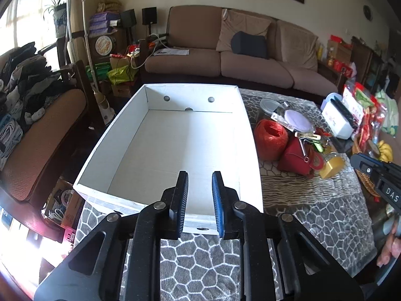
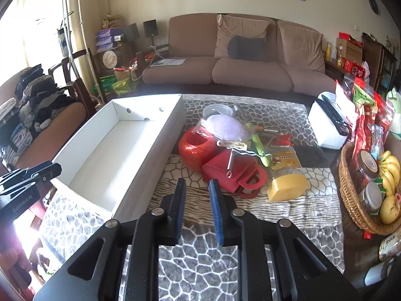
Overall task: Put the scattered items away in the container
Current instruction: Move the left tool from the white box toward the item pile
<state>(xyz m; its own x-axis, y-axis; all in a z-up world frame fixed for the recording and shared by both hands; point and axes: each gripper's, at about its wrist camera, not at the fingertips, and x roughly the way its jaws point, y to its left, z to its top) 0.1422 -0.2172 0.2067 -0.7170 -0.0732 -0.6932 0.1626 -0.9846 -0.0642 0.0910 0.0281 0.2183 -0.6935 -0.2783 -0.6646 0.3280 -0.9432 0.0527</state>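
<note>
An empty white cardboard box (image 1: 140,115) (image 2: 160,135) sits on the left of the patterned table. A pile of items lies to its right: a red twine ball (image 1: 270,138) (image 2: 198,148), a red pouch (image 1: 295,160) (image 2: 225,173), a yellow-lidded jar (image 1: 332,166) (image 2: 287,186), a lilac pad in a bag (image 1: 297,120) (image 2: 225,126), a clear lidded tub (image 2: 217,110). My left gripper (image 1: 200,175) is open and empty over the box's near end. My right gripper (image 2: 197,183) is open and empty, just short of the red pouch.
A white tissue box with a black remote on it (image 2: 330,123) and a wicker basket (image 2: 351,200) of bananas, fruit and jars stand at the right. Snack bags (image 2: 363,115) stand behind. A brown sofa (image 2: 238,70) is beyond the table, an armchair with clothes (image 1: 30,115) at left.
</note>
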